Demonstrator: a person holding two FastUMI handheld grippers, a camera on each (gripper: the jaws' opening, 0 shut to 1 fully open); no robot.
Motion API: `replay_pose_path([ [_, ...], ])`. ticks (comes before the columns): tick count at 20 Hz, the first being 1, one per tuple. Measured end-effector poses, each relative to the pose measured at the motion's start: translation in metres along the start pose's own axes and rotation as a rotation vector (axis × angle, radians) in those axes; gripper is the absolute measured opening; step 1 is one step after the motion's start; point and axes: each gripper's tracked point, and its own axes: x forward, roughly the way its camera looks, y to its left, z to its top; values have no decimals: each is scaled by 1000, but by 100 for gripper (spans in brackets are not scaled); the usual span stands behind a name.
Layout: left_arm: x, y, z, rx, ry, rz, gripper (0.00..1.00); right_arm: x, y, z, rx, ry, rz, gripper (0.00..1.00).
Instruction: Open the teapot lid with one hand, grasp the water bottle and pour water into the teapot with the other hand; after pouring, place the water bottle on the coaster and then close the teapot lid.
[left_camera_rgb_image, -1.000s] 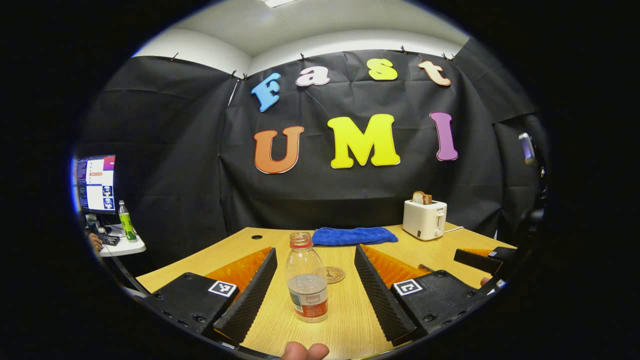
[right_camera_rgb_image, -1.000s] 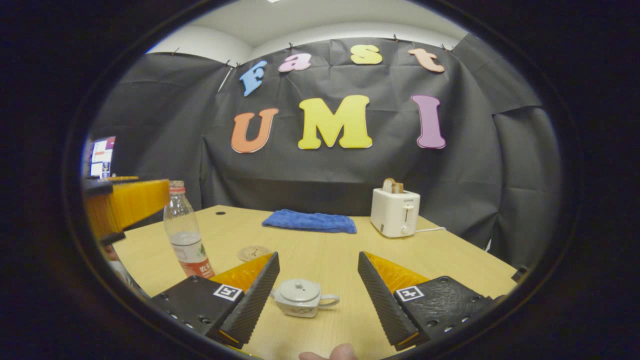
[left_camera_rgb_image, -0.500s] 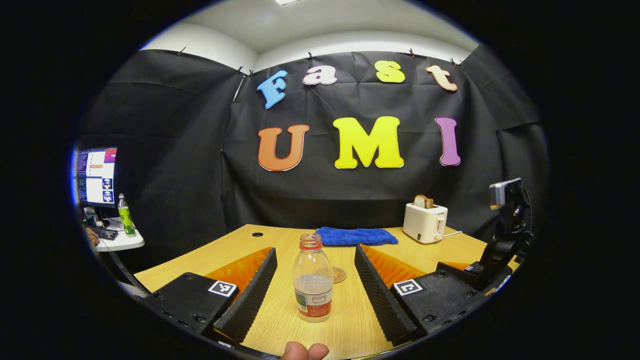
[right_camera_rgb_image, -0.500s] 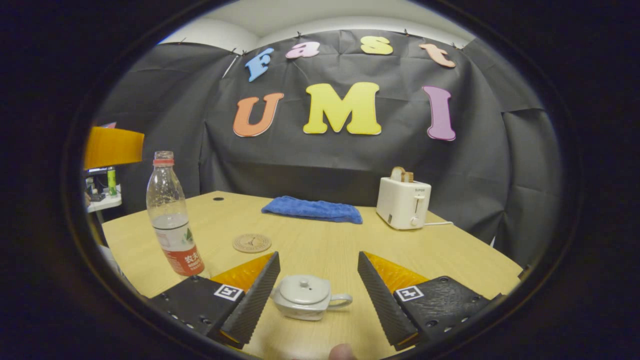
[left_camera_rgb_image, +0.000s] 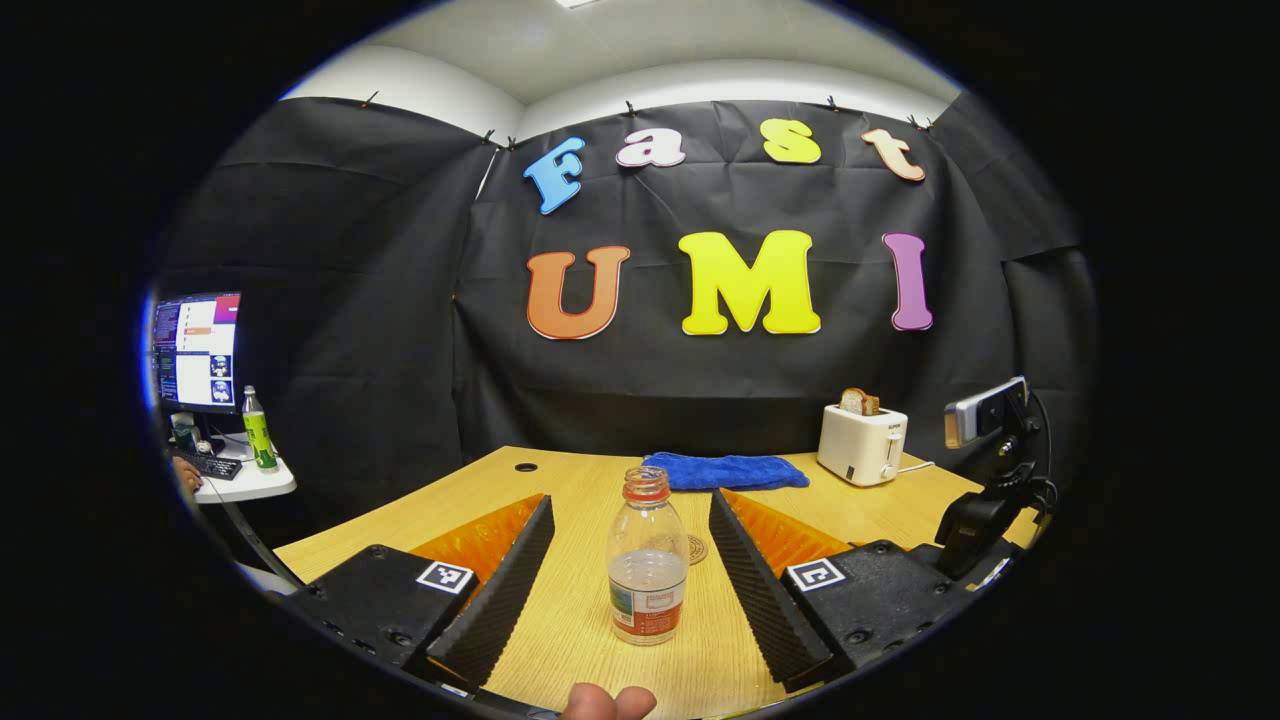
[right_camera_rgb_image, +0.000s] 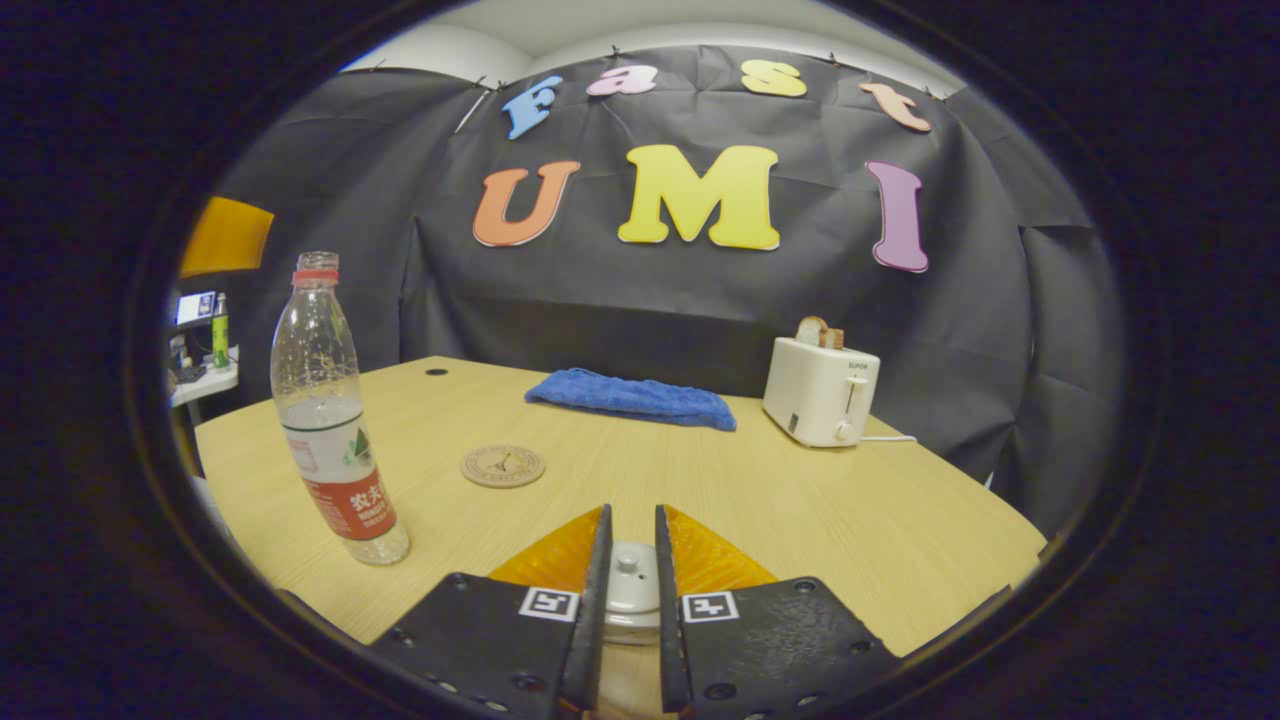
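**Lid grasp under way; pouring not begun**

On the wooden table (right_camera_rgb_image: 820, 510), my right gripper (right_camera_rgb_image: 631, 590) has its fingers narrowed around the teapot lid (right_camera_rgb_image: 630, 575); whether they actually press on the knob I cannot tell, and the lid appears unlifted. My left gripper (left_camera_rgb_image: 632, 560) stands wide, the uncapped water bottle (left_camera_rgb_image: 647, 560) upright between its fingers, untouched. Pouring, setting the bottle on the coaster (right_camera_rgb_image: 502, 465) and reclosing remain. The white toaster (right_camera_rgb_image: 820, 390) carries small lettering, the bottle a red-and-white label, both illegible to me.
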Motion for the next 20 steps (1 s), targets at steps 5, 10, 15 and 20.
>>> replay_pose_path([
  [5, 0, 4, -2, 1, 5, 9, 98, 1, 4, -2, -30, 16, 23, 2],
  [10, -3, 2, -18, -6, 39, -6, 98, 1, 4, 1, -28, 10, 67, 0],
  [15, -12, 11, -50, -4, 107, -23, 98, -7, -1, 27, 7, -51, 96, 0],
  [20, -6, -3, -94, -33, 205, -96, 98, -21, -13, 51, 17, -100, 101, 0],
])
